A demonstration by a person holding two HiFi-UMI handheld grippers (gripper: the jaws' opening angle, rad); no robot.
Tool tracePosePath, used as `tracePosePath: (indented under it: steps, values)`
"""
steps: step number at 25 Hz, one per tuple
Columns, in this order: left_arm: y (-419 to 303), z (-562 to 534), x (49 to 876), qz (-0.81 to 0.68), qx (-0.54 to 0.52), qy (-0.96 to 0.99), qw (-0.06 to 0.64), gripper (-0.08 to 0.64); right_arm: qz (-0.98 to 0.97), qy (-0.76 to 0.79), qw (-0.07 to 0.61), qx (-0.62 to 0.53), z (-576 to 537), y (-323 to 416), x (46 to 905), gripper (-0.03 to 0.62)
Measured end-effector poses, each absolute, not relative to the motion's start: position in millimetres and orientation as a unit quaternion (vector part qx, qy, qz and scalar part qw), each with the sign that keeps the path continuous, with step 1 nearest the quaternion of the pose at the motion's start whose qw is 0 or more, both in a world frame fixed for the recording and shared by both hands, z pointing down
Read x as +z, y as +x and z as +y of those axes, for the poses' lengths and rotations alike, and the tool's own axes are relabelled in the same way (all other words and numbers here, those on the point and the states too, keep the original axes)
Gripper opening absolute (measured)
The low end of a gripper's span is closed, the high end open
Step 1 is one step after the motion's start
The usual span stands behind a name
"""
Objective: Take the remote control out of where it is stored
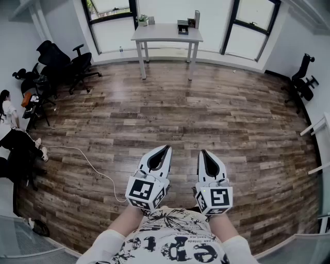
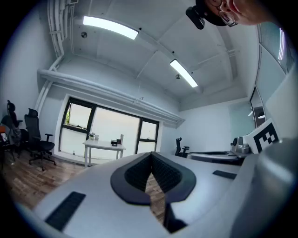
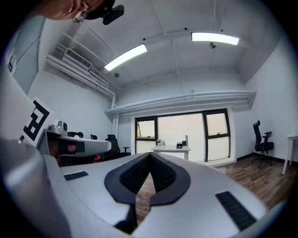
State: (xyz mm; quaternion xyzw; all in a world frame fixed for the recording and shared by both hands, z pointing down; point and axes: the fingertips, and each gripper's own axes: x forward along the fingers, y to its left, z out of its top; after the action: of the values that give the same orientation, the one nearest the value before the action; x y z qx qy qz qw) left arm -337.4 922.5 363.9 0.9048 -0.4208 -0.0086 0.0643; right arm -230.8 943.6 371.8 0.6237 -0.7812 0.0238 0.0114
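The task is judged unstarted: the left hand-held gripper [image 1: 166,148] and the right hand-held gripper [image 1: 202,152] are held level over the brown plank floor [image 1: 206,103], jaws pressed together on nothing. No remote control can be made out, though small dark items [image 1: 182,27] are seen on the distant white worktop [image 1: 154,35]; ceiling strip lights [image 2: 111,27] are shown only by the gripper views.

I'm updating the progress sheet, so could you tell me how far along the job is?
Nothing looks done yet. In hand: nothing; the left tongs and right tongs are shut and empty over the wooden floor. No remote can be made out; the white table by the windows stands far off. Finding and extracting it remain.
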Motion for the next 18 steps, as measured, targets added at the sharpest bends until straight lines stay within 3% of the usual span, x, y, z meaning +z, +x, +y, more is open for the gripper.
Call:
tracePosePath:
  steps: [18]
  values:
    - [-359.9,914.6,371.0,-0.413,-0.026,0.906,0.092,0.009,-0.773,0.633,0.008,0.040,934.2,-247.8,382.7,0.002]
